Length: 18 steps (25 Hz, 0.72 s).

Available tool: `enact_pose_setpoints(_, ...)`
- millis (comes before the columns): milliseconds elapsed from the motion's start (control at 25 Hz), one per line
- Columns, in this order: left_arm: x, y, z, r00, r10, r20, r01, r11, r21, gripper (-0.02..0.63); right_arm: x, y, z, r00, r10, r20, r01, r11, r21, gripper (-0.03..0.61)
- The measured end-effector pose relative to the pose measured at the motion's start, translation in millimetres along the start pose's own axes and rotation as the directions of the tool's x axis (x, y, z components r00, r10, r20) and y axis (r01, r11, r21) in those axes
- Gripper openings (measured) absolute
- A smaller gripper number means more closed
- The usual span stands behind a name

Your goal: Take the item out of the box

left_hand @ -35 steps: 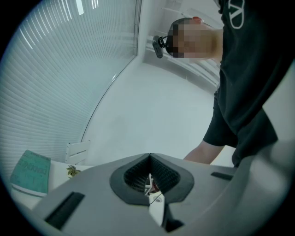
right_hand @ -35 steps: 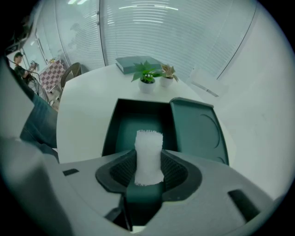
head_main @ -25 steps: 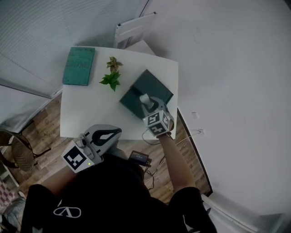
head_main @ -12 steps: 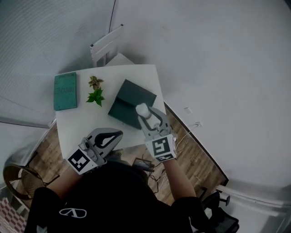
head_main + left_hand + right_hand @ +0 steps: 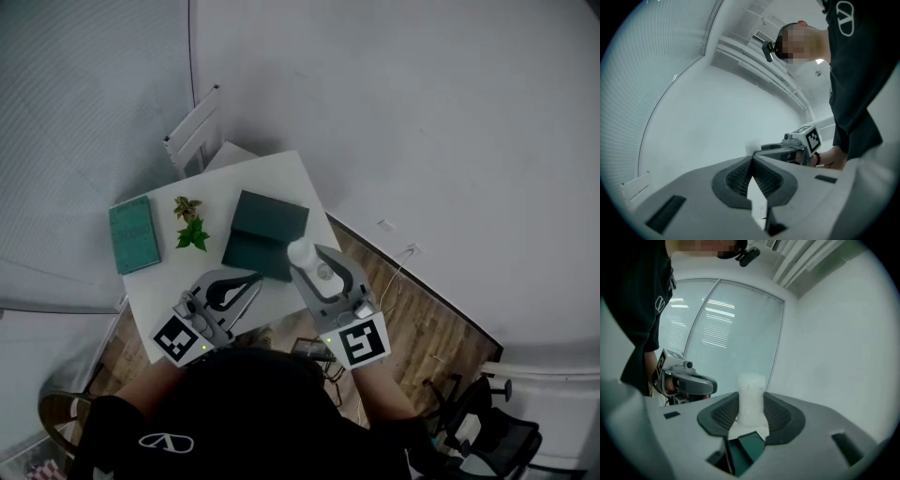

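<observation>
My right gripper is shut on a small white cylinder, held up over the table's near edge, just right of the open dark green box. In the right gripper view the cylinder stands upright between the ribbed pads, and the box shows far below through the gap. My left gripper hovers over the white table in front of the box; its jaws meet with nothing between them. From the left gripper view the right gripper is seen level with it, off to the right.
A teal book and a small green plant lie on the table left of the box. A white chair stands behind the table. Wooden floor, cables and a black office chair are to the right.
The right gripper has lifted the white cylinder out of the box and drawn it back toward the table's near edge. The head view has shifted. The left gripper has stayed shut.
</observation>
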<state>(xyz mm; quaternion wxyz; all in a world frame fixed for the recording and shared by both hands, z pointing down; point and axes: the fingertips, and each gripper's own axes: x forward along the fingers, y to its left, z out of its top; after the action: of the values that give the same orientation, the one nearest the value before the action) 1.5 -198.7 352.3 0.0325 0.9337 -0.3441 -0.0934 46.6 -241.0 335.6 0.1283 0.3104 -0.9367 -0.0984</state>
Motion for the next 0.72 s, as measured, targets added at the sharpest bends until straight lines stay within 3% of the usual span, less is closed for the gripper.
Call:
enact_pose_setpoints(320,26,-14,14,0.997,-0.069,0.017,0.068,0.997,0.033,0.006,-44,-3,19,0.982,-0.082,0.172,0.068,0.994,0.086,0.169)
enact_pose_setpoints(520,36,-23,15,0.995,-0.098,0.015,0.098,0.994,0.041,0.006,-63,-11,14,0.961,-0.145,0.234,0.105,0.979,0.175,0.169)
enact_pose_setpoints(720,36,-22,10,0.994,-0.108,0.019,0.107,0.994,0.035,0.006,-71,-4,11,0.943,-0.173,0.285,0.119,0.974,0.194,0.169)
